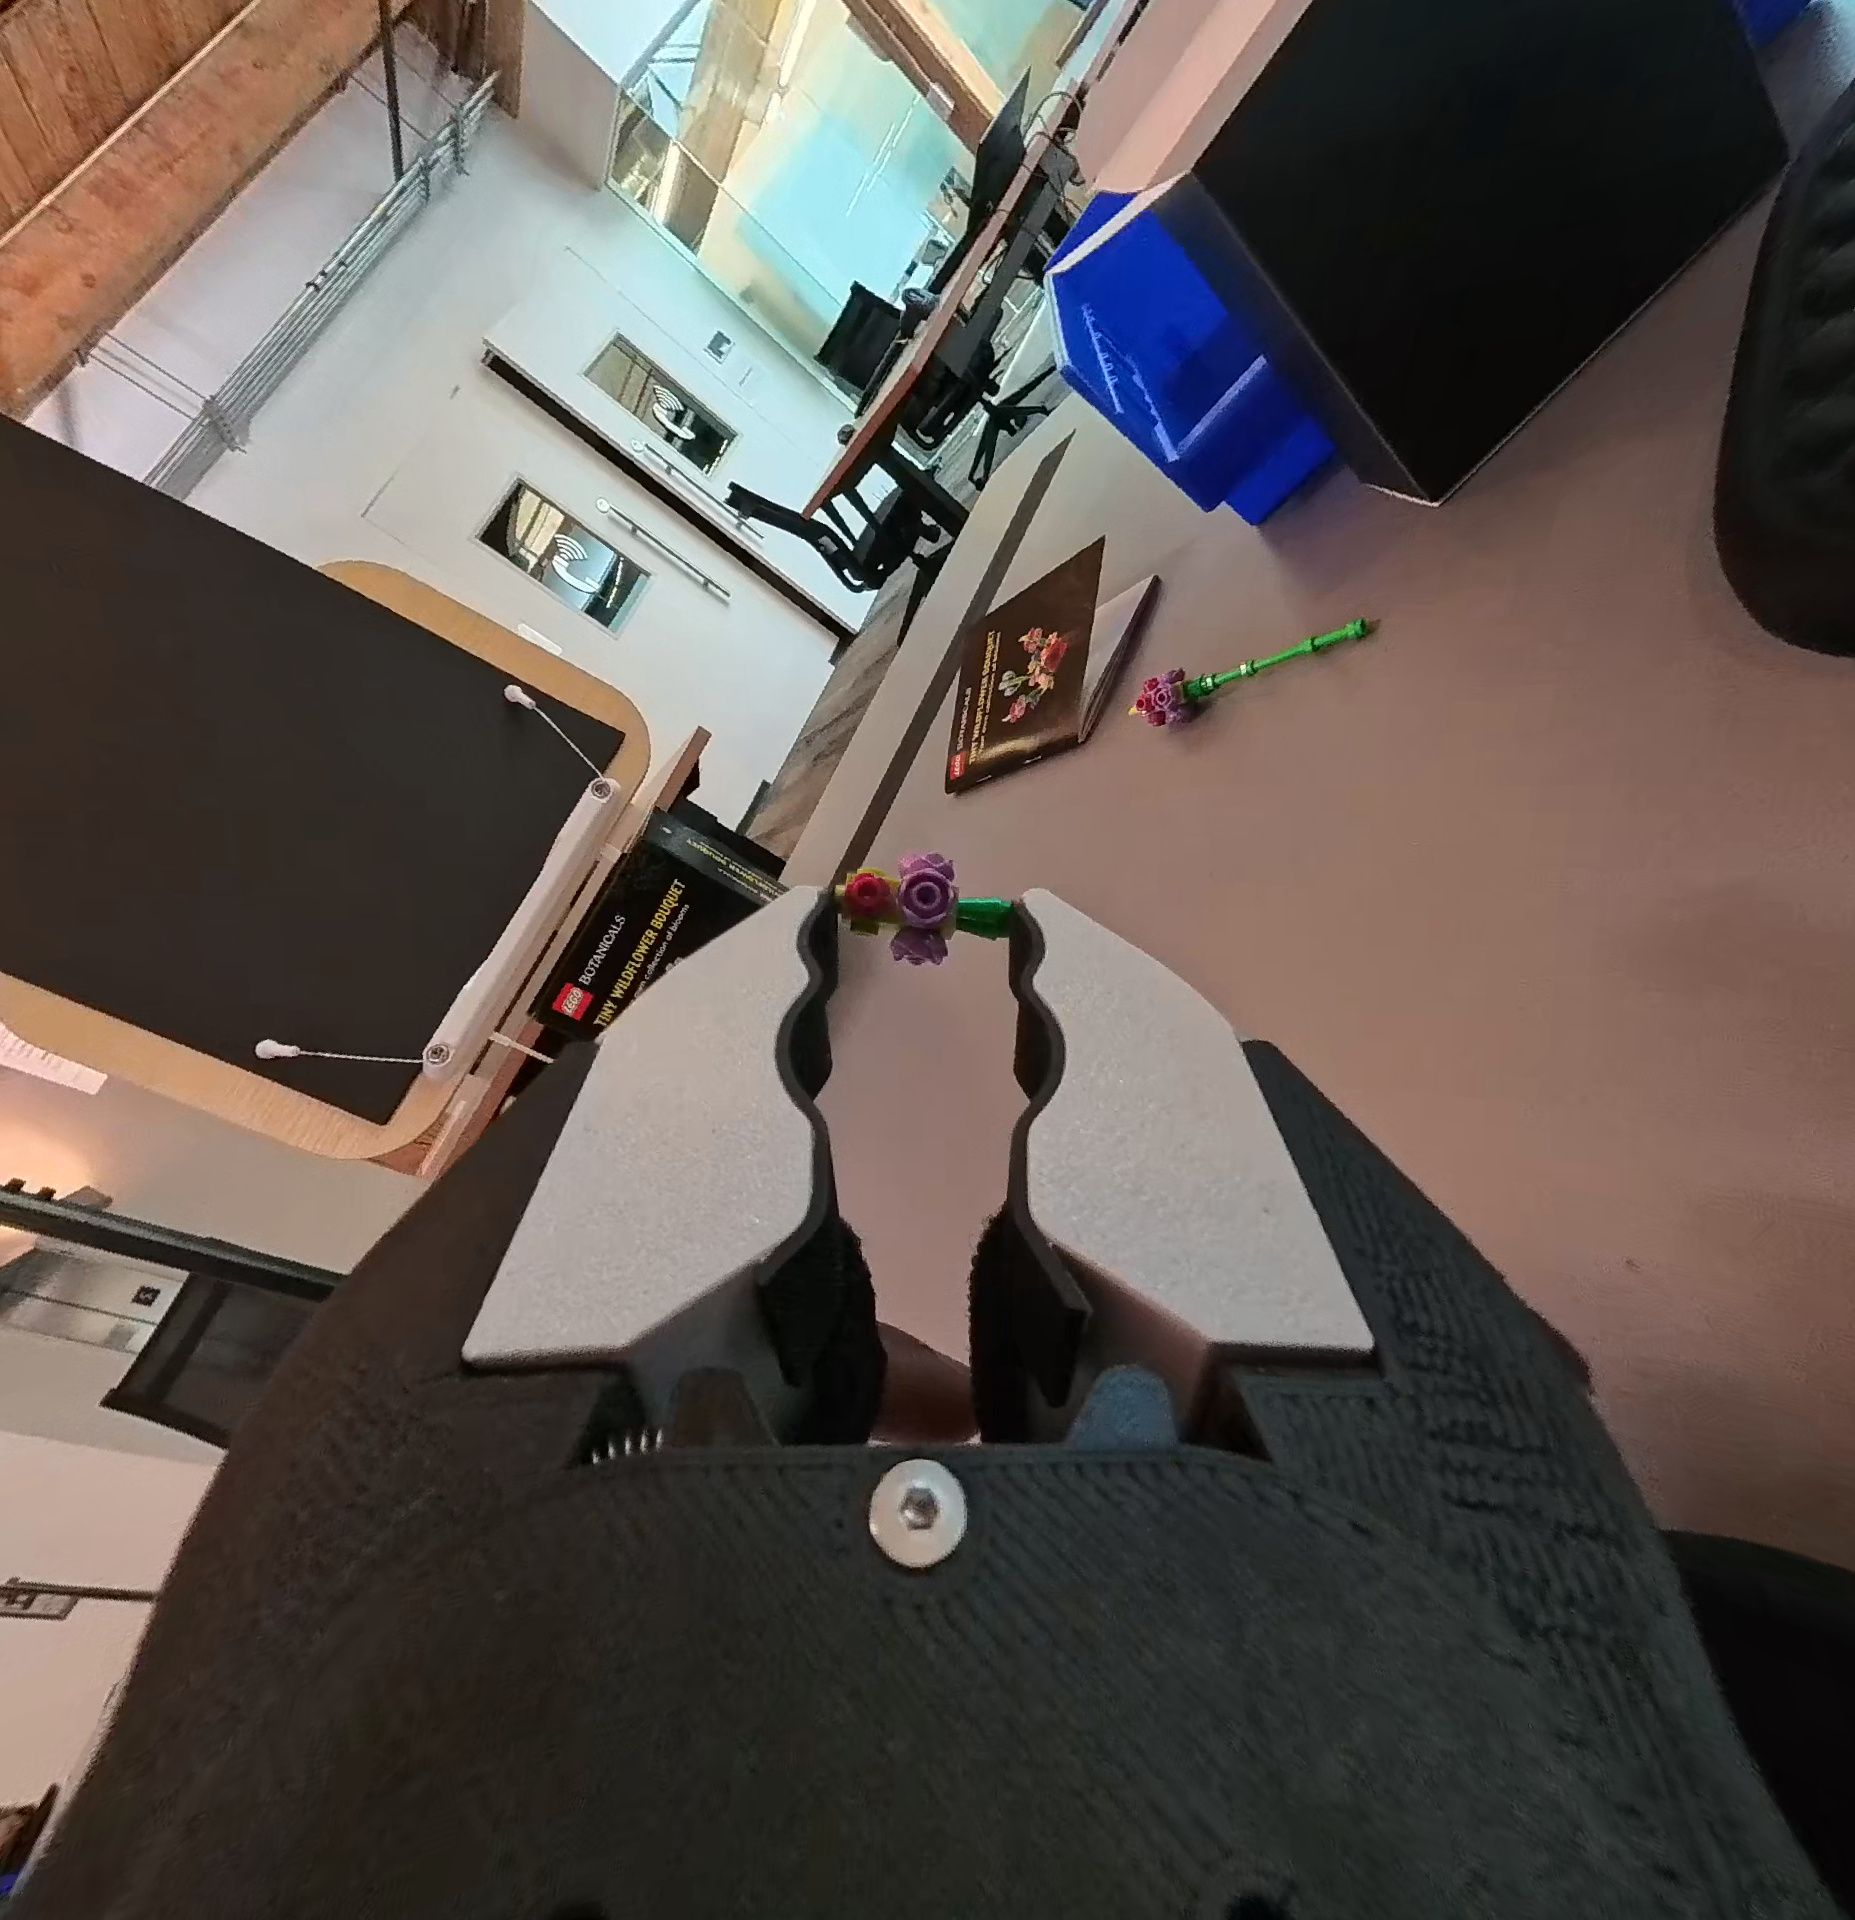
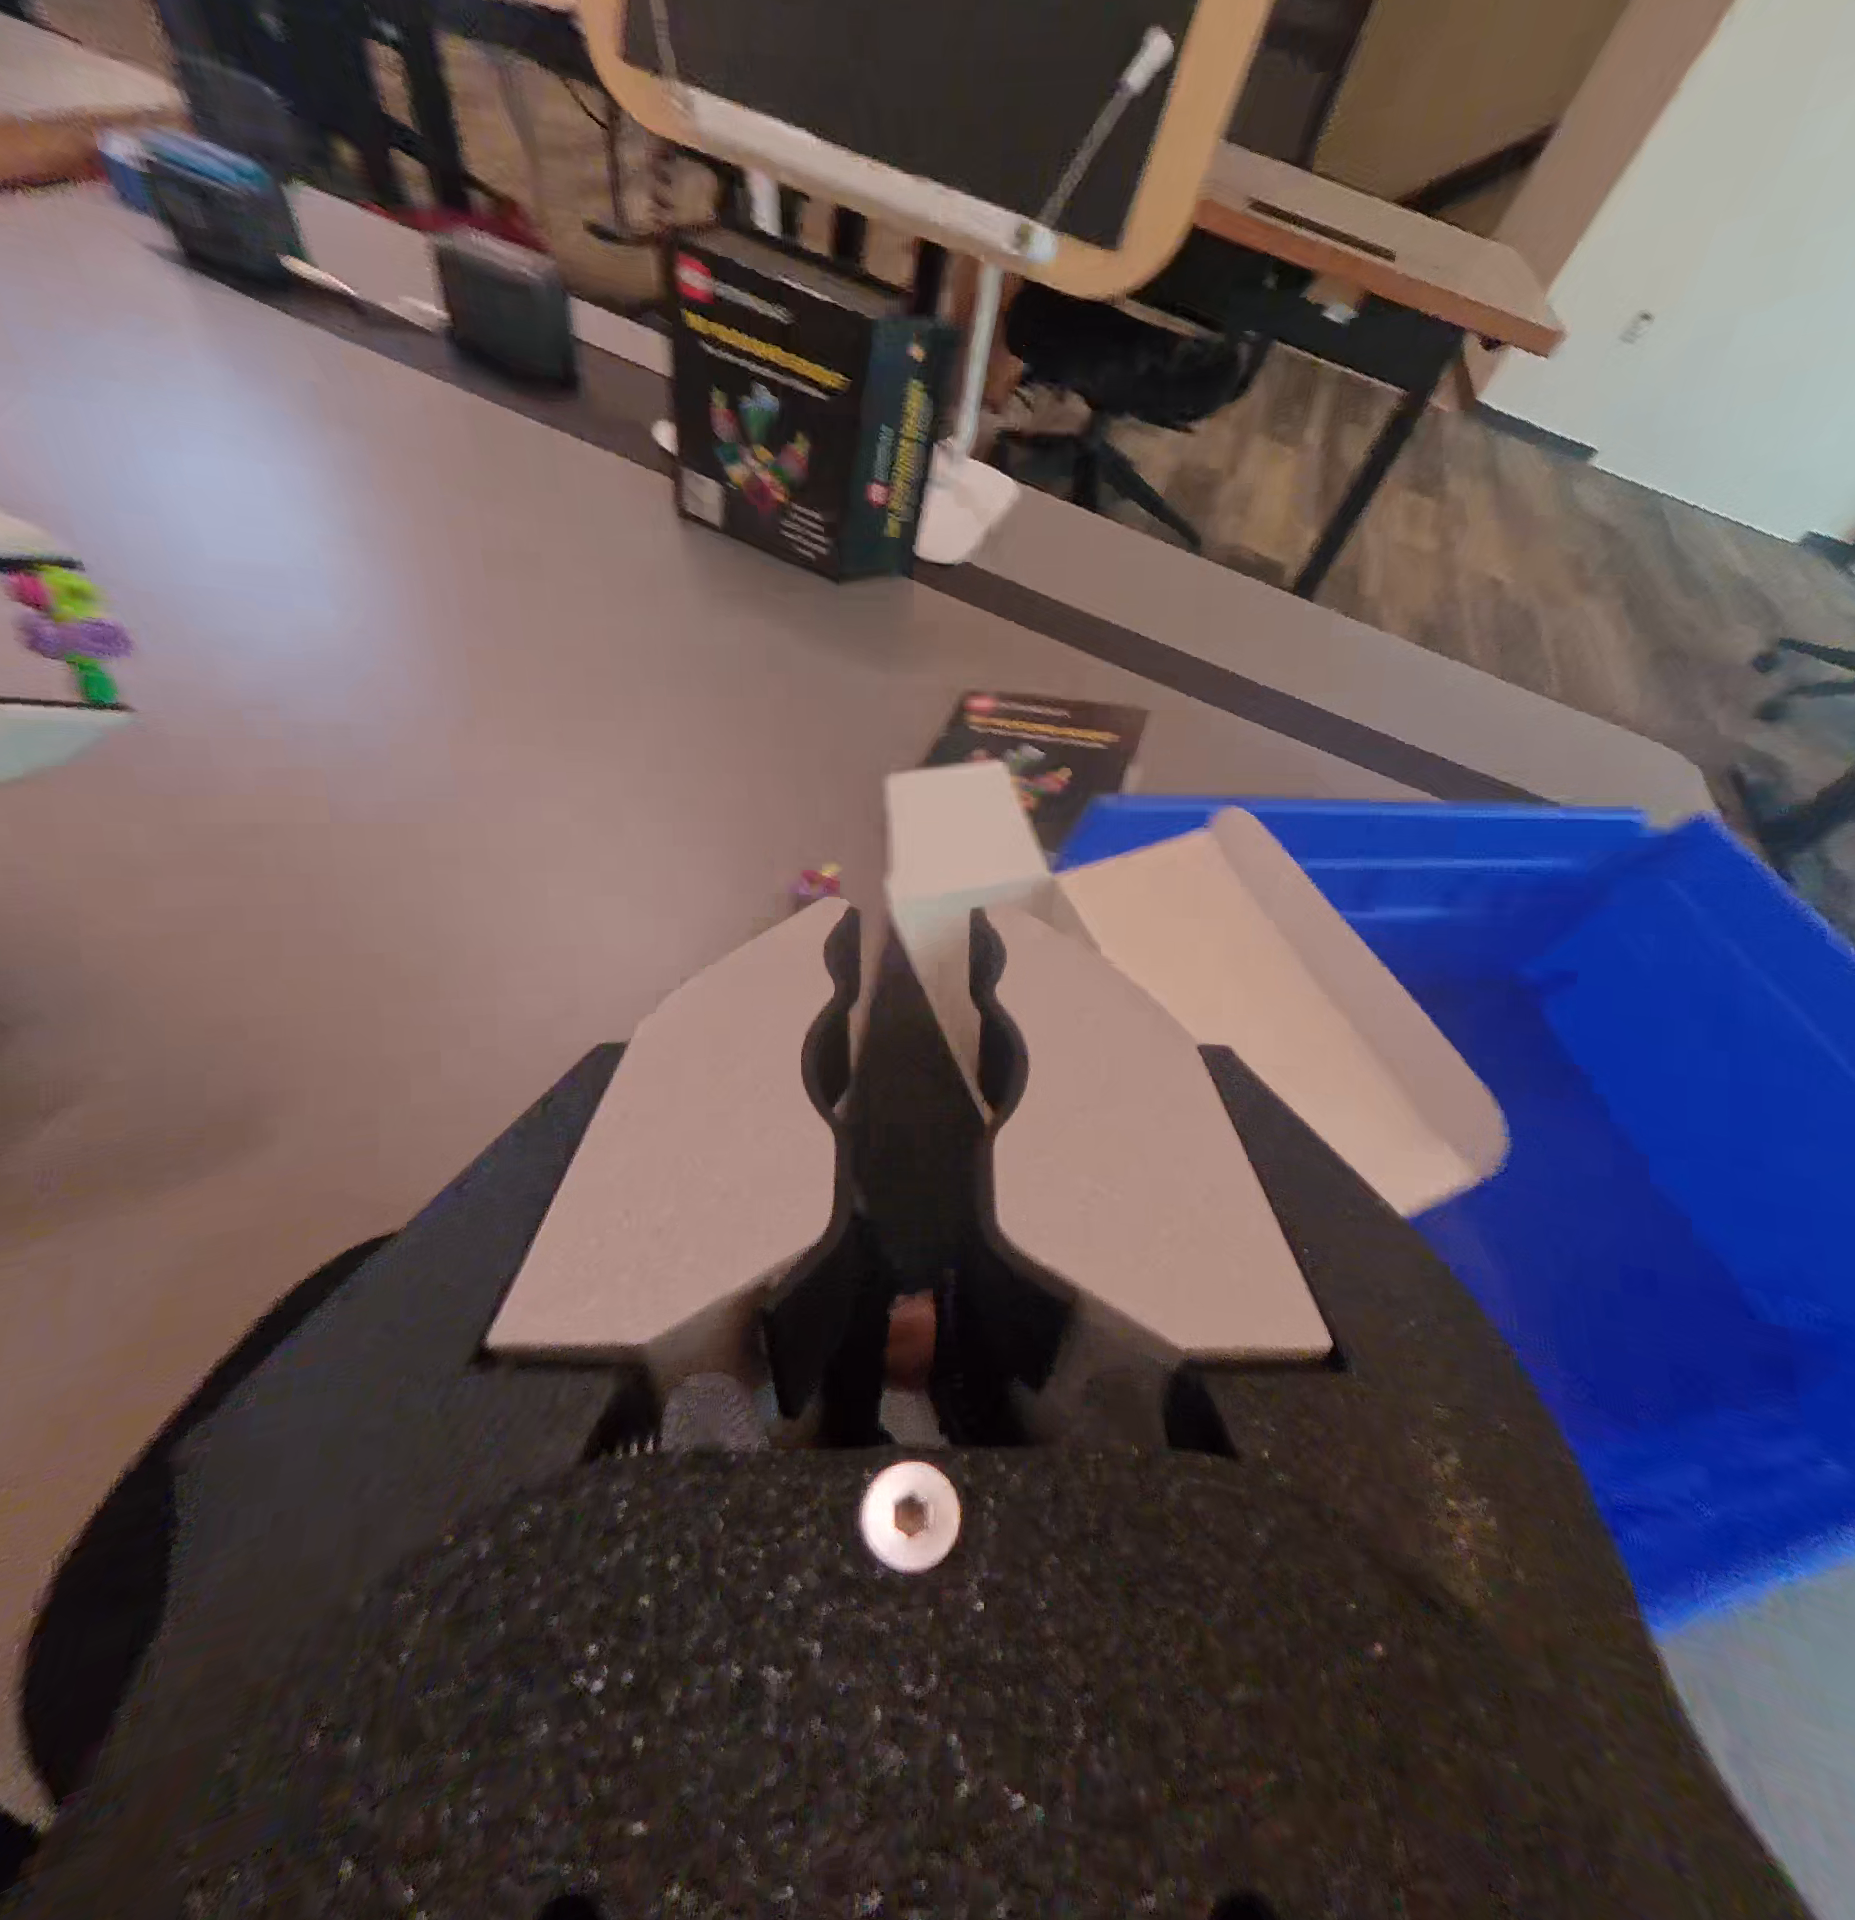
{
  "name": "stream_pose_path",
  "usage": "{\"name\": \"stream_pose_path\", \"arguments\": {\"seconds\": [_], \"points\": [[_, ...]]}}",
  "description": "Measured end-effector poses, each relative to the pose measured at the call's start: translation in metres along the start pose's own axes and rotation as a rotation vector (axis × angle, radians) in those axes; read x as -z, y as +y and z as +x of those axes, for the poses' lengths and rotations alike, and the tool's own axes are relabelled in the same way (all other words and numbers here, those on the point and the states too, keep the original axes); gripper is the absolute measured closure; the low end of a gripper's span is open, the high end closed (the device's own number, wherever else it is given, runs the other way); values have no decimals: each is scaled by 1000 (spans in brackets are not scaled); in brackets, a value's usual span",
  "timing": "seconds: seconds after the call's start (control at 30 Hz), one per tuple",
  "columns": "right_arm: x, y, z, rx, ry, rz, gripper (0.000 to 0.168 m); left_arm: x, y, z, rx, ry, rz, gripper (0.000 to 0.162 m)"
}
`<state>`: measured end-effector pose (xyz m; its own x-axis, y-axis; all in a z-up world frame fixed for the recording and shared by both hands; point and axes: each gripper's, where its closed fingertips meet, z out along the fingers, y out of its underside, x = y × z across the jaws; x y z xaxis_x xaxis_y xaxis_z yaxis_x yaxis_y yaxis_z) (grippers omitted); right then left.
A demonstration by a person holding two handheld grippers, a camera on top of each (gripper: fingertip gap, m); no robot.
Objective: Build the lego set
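My left gripper point(image 1: 920, 916) is shut on a small lego flower stem point(image 1: 923, 896) with a purple bloom, a red-and-yellow bloom and a green stalk, and holds it above the grey table point(image 1: 1422, 1039). It also shows blurred at the far left of the right wrist view point(image 2: 71, 634). A second purple flower on a long green stem point(image 1: 1177, 698) lies on the table beyond. My right gripper point(image 2: 910, 925) has its fingers nearly together around the corner flap of an open black box with white flaps point(image 2: 944, 852), beside the blue bin point(image 2: 1629, 1039).
An instruction booklet point(image 1: 1027, 675) lies flat near the far table edge. The upright lego set box point(image 2: 788, 436) stands by a white stand with a wood-rimmed dark panel point(image 2: 902, 83). The black box point(image 1: 1474, 229) and the blue bin point(image 1: 1183, 364) fill the right side. My right fingertips sit around 20 cm from my left ones.
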<state>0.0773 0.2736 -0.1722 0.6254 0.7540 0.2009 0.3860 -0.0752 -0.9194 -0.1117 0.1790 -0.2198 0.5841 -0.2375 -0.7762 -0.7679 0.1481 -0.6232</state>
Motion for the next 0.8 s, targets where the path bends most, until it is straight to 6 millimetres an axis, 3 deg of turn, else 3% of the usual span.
{"name": "stream_pose_path", "arguments": {"seconds": [0.13,0.23,0.3,0.37,0.43,0.57,0.8], "points": [[-10,-20,-82,-53,-365,114,148,0,-3,0,-4,-4,10,131],[-13,-30,-148,-179,-718,168,145,7,-27,3,62,40,176,131],[-10,-39,-174,-309,-914,198,147,18,-47,2,144,78,331,131],[-7,-49,-188,-384,-1025,230,150,24,-53,-3,222,91,395,131],[-10,-51,-197,-348,-1017,237,150,28,-54,-6,242,91,423,131],[-19,-53,-199,-234,-905,260,150,28,-55,-3,220,105,429,131],[-22,-47,-201,-160,-878,223,156,25,-55,4,179,124,415,131]]}}
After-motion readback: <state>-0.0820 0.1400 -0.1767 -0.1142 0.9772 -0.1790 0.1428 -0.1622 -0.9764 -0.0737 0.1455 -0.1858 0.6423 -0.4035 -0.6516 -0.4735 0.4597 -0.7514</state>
